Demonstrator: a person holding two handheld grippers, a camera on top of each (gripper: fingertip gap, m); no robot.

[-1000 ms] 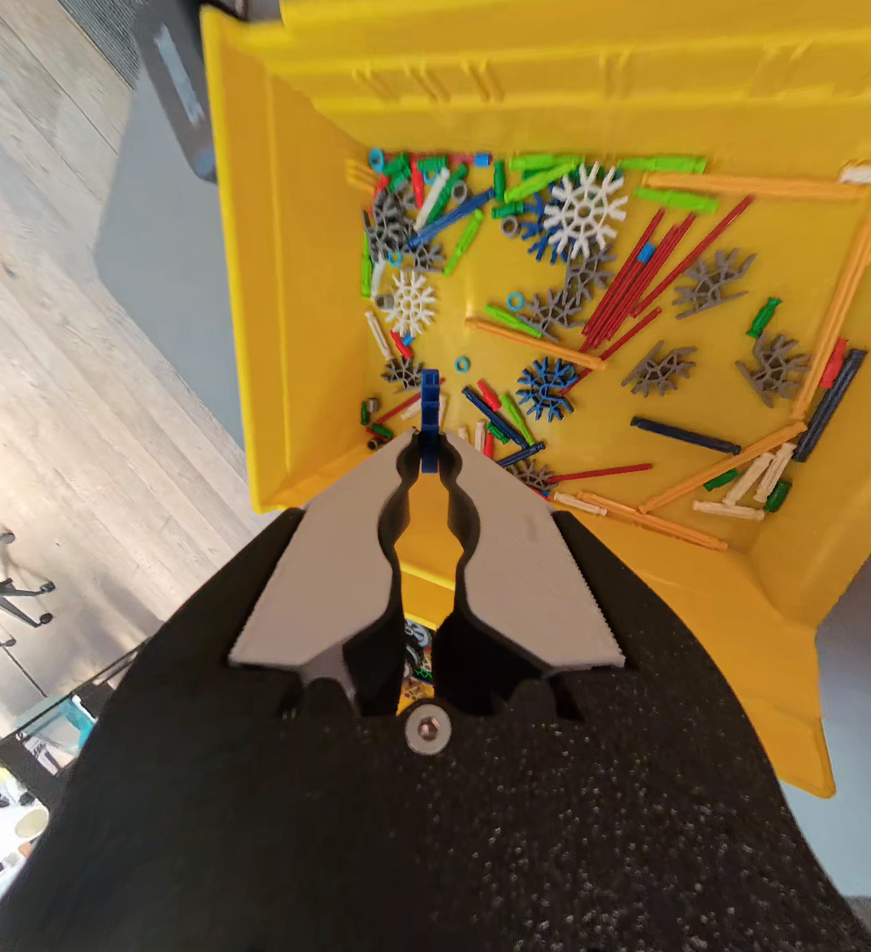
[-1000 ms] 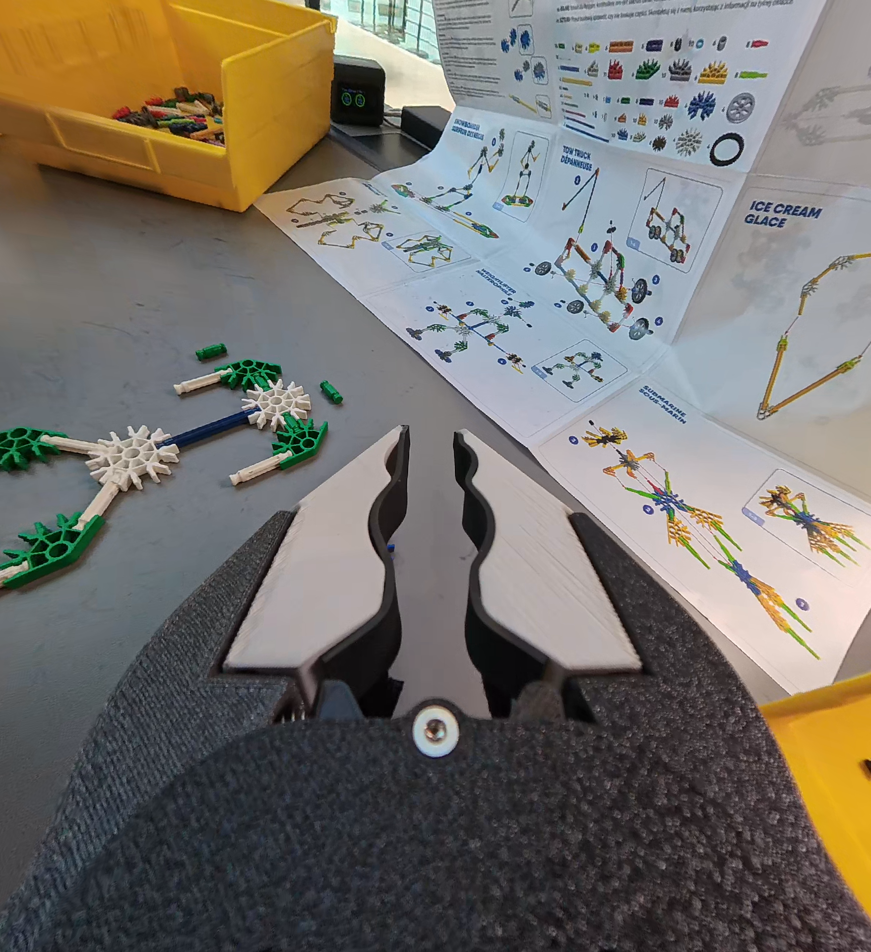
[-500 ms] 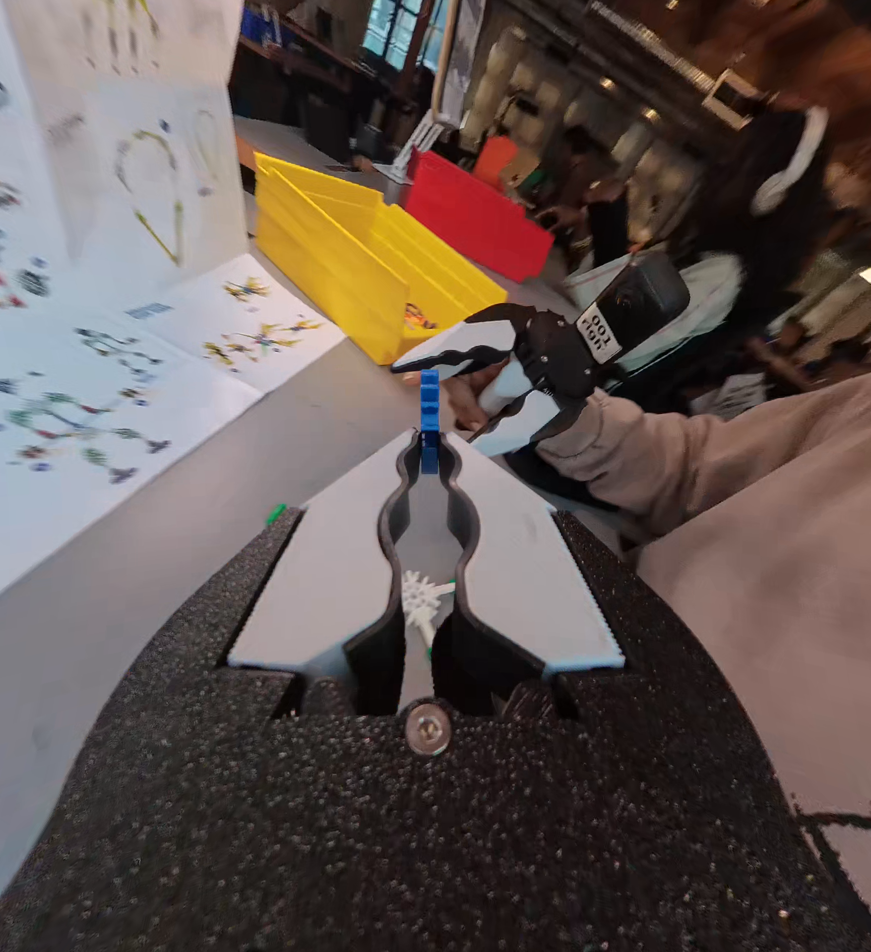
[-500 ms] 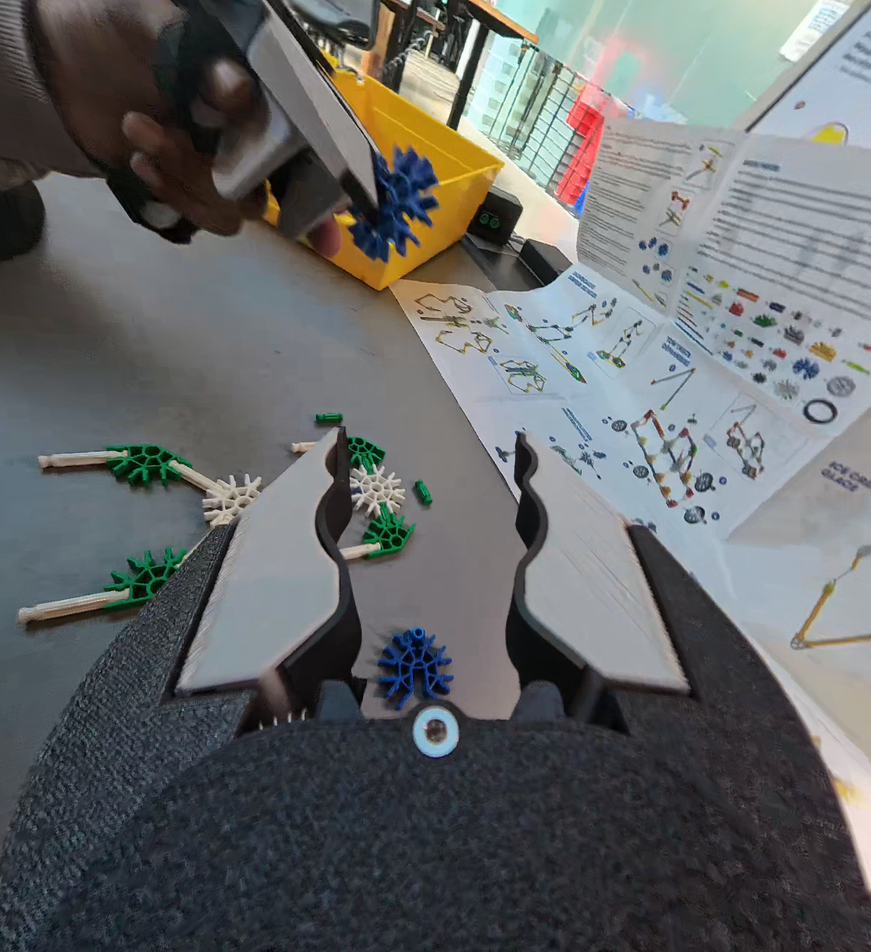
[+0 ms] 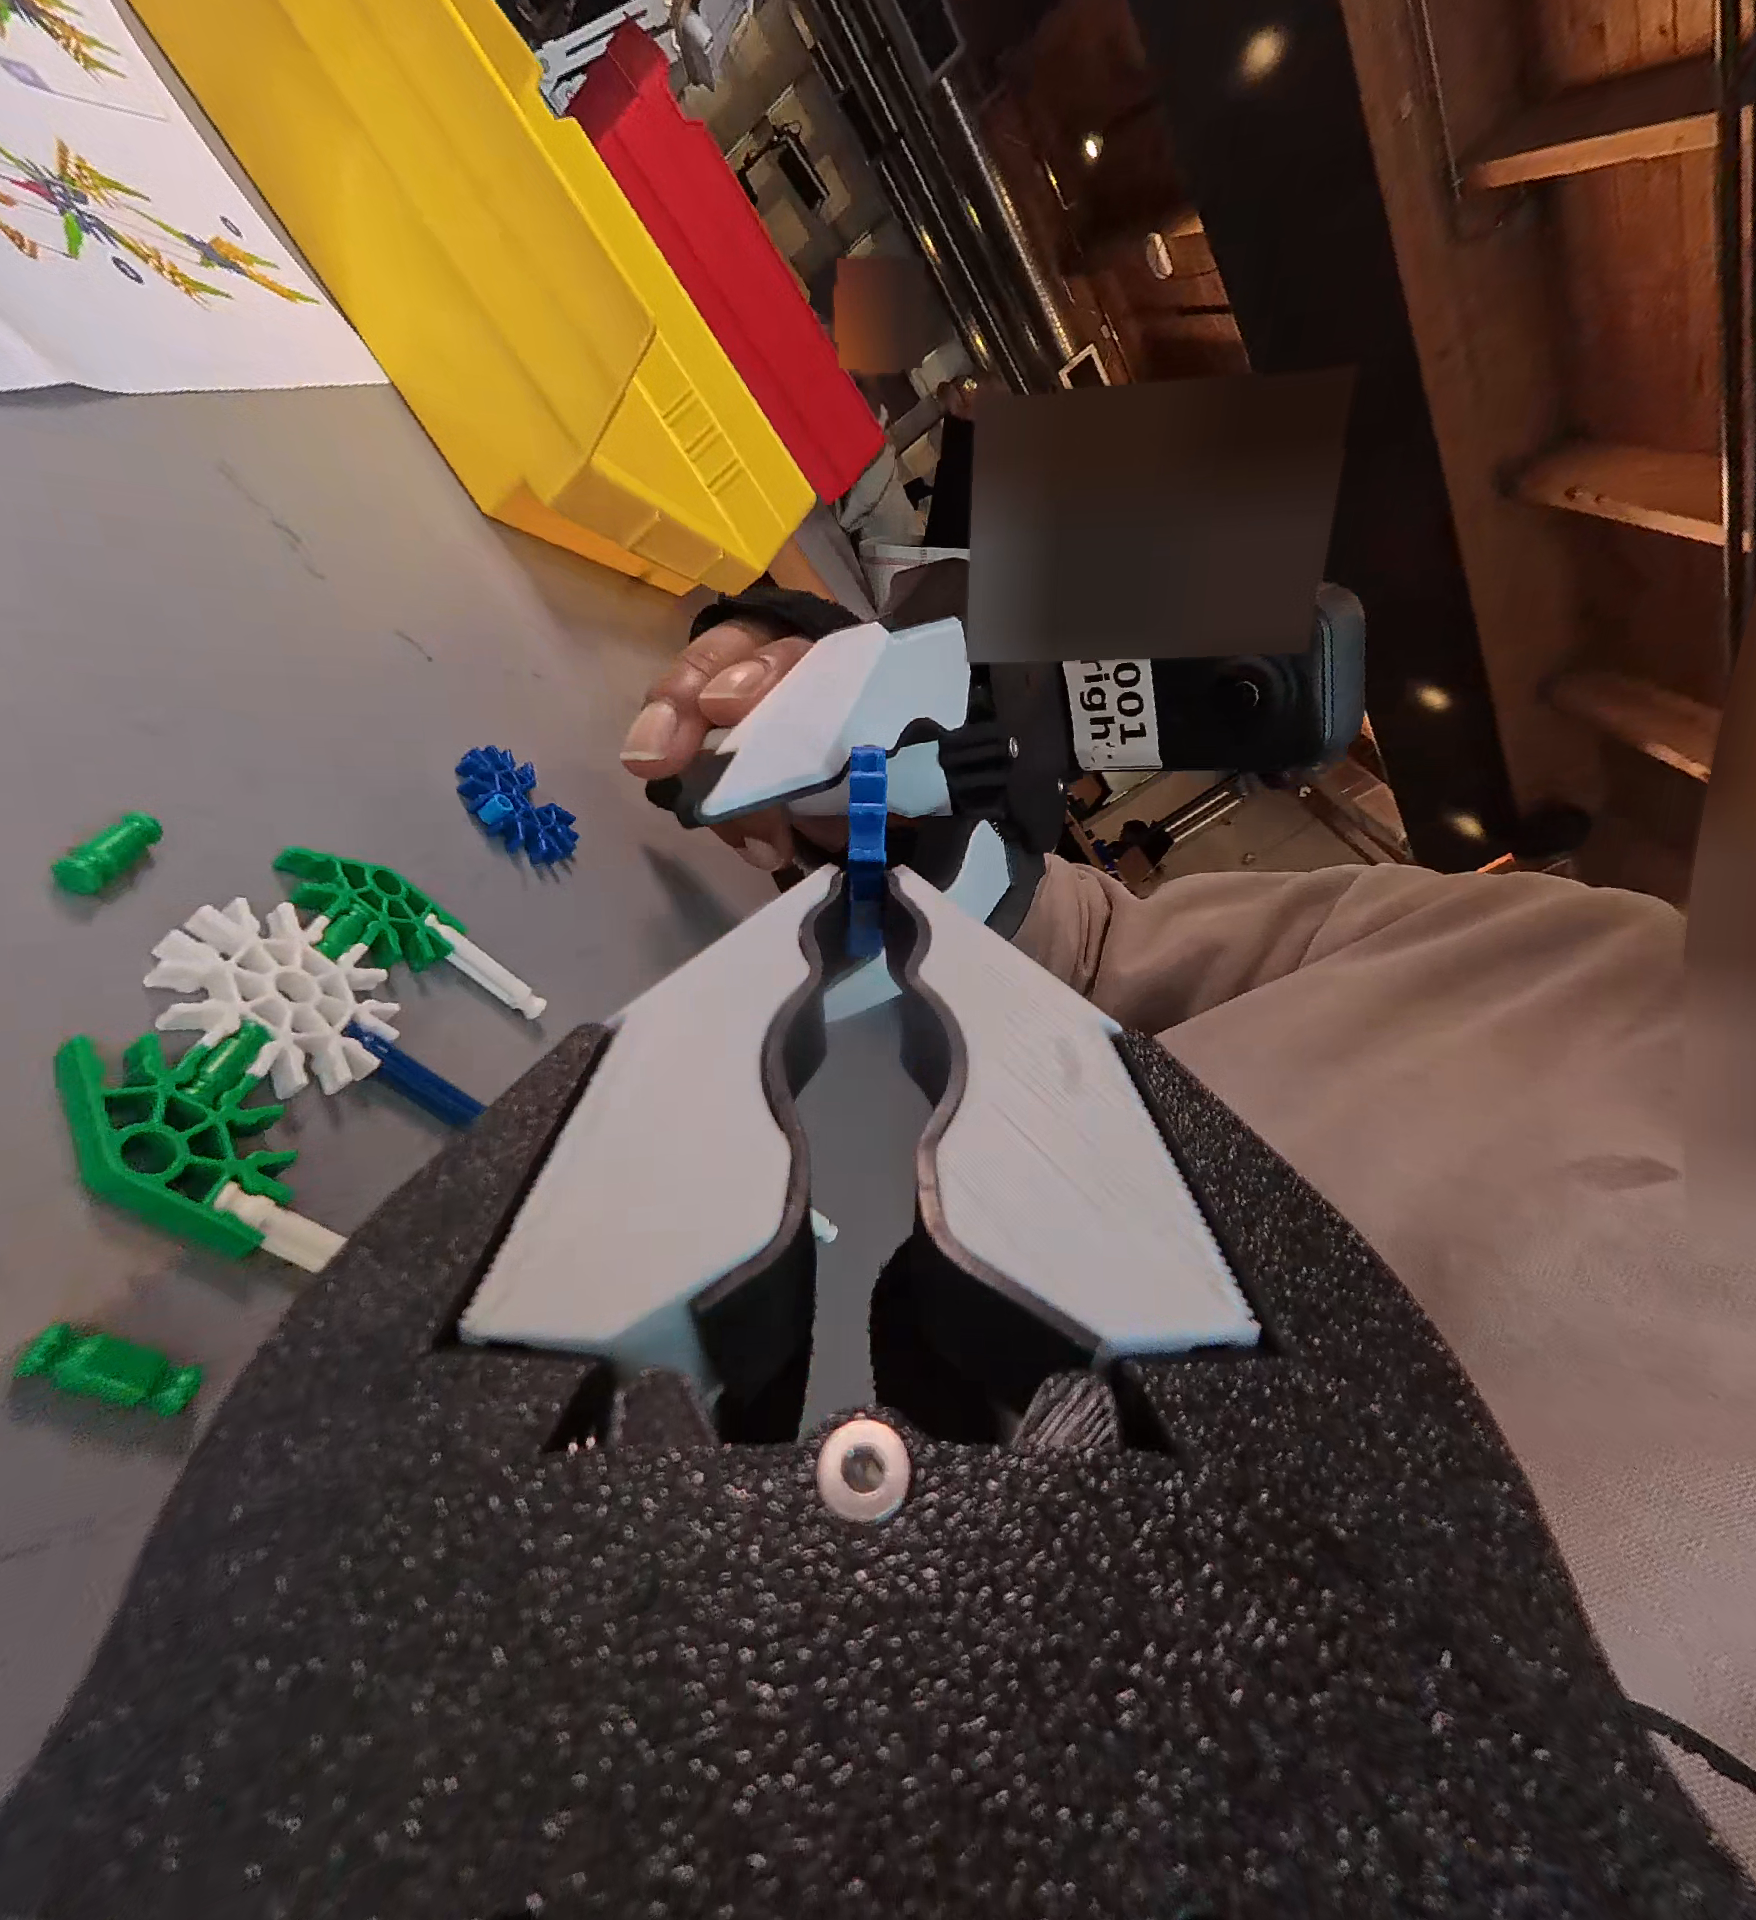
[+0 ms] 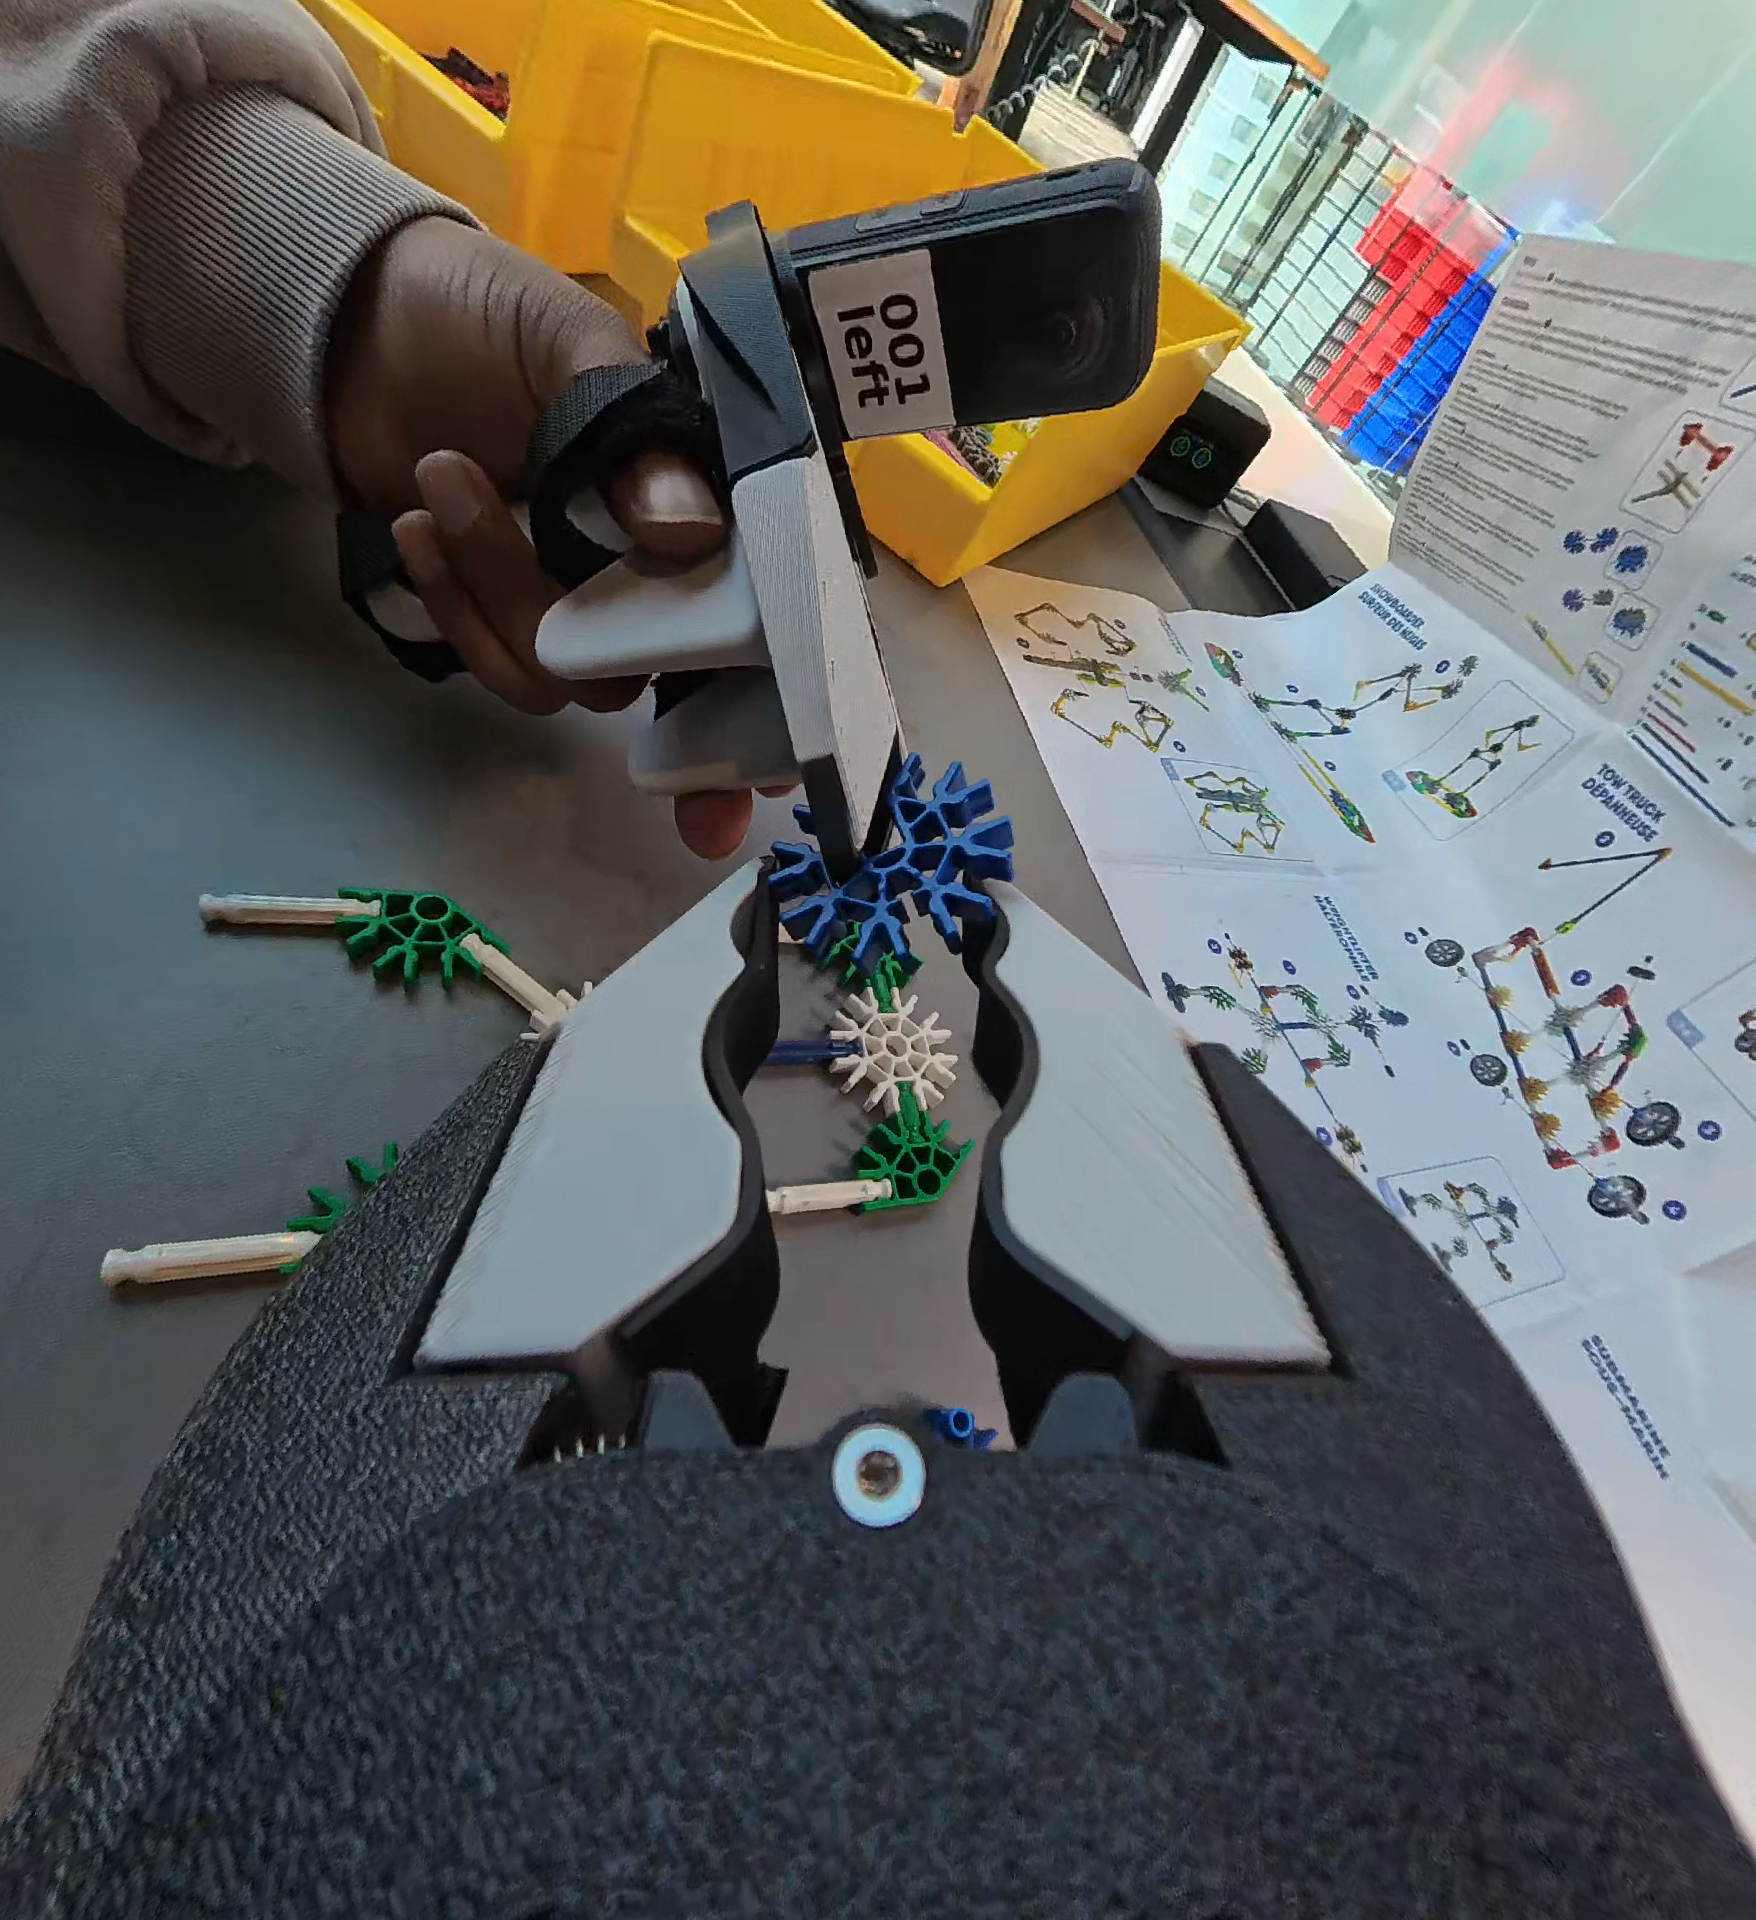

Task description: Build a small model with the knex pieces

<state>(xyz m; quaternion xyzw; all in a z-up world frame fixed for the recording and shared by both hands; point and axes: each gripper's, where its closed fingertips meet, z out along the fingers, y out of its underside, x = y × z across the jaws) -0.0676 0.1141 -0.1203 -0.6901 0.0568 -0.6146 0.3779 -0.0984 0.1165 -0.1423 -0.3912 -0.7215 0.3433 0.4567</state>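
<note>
Left hand-held gripper (image 5: 861, 883) pinches blue snowflake connector (image 6: 895, 862) edge-on above grey worktop (image 5: 282, 623), right hand-held gripper (image 6: 879, 904) parted around its rim, barely touching; looks light, stiff, slippery plastic, best gripped across flat faces.

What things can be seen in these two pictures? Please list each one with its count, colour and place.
held connector: one, blue, in the left gripper
loose connector: one, blue, on the table
white connector: one seen whole, in the flat model
green connectors: four, in the model
white rods: four, sticking out of the model
blue rod: one, joined to the white connector
green rods: two, loose beside the model
bins: several yellow, one red, at the back
sheet: one, white, to the right
table: grey
left gripper: shut on the held connector
right gripper: open around that connector
</note>
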